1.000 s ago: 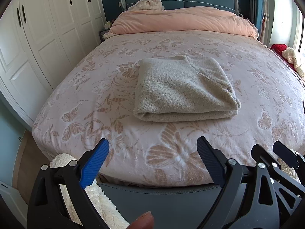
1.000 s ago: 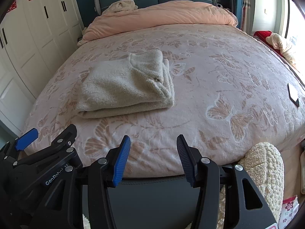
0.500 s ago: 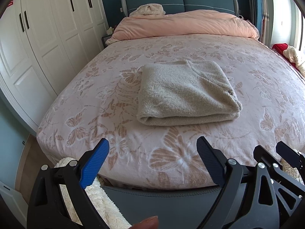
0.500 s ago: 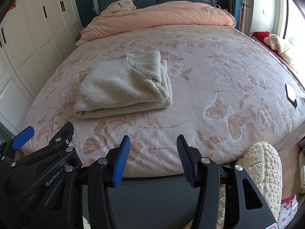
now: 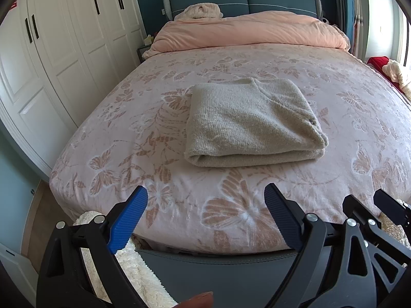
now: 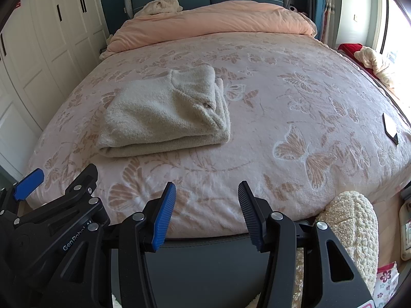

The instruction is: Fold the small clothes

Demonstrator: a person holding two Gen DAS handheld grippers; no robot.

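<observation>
A beige knitted garment [image 5: 253, 123] lies folded into a thick rectangle on the pink butterfly-patterned bed cover [image 5: 159, 118]; in the right wrist view the garment [image 6: 164, 114] sits left of centre. My left gripper [image 5: 205, 205] hangs open over the foot of the bed, well short of the garment, with nothing between its fingers. My right gripper [image 6: 206, 202] is also open and empty at the bed's near edge, to the right of the left gripper [image 6: 28, 183], whose blue pad shows at the left of that view.
A pink duvet [image 5: 246, 30] is bunched at the headboard. White wardrobe doors [image 5: 51, 64] line the left wall. A dark flat object [image 6: 390, 128] lies near the bed's right edge. A cream fluffy item [image 6: 352, 228] sits by the bed's foot; red and cream fabrics [image 6: 370, 59] lie at far right.
The left wrist view has tilted slightly, so the bed and garment sit lower in the picture. Both grippers keep the same opening and the garment lies still.
</observation>
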